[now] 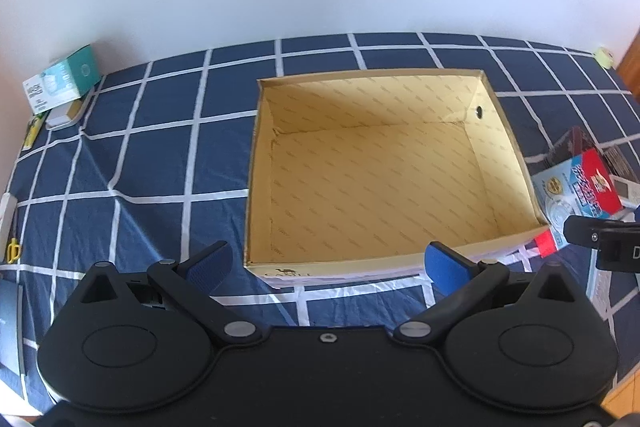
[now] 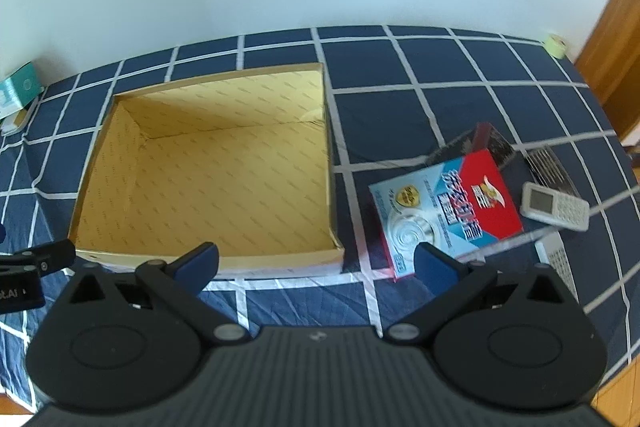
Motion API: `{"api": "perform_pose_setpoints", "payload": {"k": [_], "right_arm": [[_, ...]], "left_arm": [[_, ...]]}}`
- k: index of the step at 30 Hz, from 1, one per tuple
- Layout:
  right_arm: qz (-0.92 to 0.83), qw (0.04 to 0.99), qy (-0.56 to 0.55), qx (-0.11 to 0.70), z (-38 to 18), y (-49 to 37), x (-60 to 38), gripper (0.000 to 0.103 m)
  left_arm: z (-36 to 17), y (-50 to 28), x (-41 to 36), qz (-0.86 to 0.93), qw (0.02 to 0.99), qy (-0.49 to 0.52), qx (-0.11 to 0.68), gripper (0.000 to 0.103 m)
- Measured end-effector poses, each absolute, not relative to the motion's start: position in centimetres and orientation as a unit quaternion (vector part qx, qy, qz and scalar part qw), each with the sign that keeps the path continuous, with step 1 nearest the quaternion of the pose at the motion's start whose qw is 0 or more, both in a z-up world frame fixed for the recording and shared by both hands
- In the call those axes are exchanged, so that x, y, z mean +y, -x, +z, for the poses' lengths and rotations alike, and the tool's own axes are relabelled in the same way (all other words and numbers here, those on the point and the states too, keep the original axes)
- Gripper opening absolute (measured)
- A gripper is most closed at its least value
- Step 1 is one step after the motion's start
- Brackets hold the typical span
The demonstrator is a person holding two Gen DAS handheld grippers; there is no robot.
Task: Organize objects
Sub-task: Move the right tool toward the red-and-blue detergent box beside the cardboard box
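Left wrist view: left tool spread apart, gripping nothing, hovering above near edge of cardboard box. Box sits mid-table on checked cloth; teal carton far left.

Right wrist view: right tool spread apart, gripping nothing. Red-blue packet lies right of box, beside white remote.

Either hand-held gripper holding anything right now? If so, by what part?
Nothing held. Left hand-held gripper and right hand-held gripper are both open and empty, short of the cardboard box.
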State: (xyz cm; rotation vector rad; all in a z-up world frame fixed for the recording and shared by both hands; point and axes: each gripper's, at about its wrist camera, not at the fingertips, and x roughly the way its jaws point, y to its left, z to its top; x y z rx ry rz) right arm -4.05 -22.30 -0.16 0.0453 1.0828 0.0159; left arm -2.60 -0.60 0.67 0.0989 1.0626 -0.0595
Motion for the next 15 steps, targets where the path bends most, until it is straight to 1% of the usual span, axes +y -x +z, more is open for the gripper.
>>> {"api": "perform_pose_setpoints", "payload": {"k": [15], "right_arm": [[-0.067, 0.853, -0.05, 0.515, -0.4, 6.9, -24.9, 0.103]], "left_arm": [[-0.4, 2.7, -2.1, -0.08, 0.85, -0.045, 0.518, 0.103]]}}
